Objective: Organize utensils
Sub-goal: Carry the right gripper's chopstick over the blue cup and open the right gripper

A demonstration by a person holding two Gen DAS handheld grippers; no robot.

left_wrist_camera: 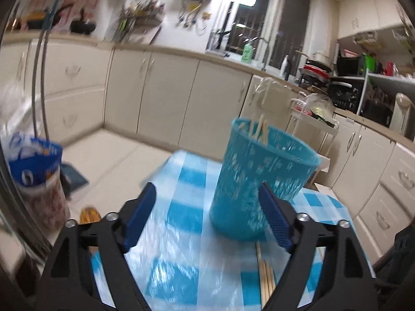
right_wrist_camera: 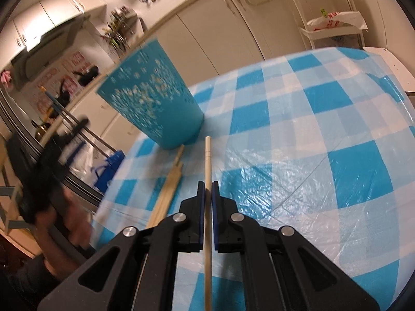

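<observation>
A teal perforated cup (left_wrist_camera: pixel 259 178) (right_wrist_camera: pixel 153 103) stands on the blue-checked tablecloth (left_wrist_camera: pixel 181 223) (right_wrist_camera: pixel 311 129), with several wooden chopsticks (left_wrist_camera: pixel 259 128) upright inside it. My left gripper (left_wrist_camera: pixel 207 189) is open just in front of the cup, and its right finger overlaps the cup's lower side; nothing is between the pads. In the right wrist view the left gripper (right_wrist_camera: pixel 52 155) is a dark blur at the left. My right gripper (right_wrist_camera: pixel 207 185) is shut on a single chopstick (right_wrist_camera: pixel 208 155) that points toward the cup's base. A bundle of loose chopsticks (right_wrist_camera: pixel 168 189) (left_wrist_camera: pixel 267 280) lies on the cloth beside it.
A blue-and-white bag (left_wrist_camera: pixel 33 165) stands off the table's left side. A white trolley (left_wrist_camera: pixel 316 123) (right_wrist_camera: pixel 334 26) is beyond the table, against the cream cabinets (left_wrist_camera: pixel 168 90). The table's left edge (right_wrist_camera: pixel 103 202) runs close to the loose chopsticks.
</observation>
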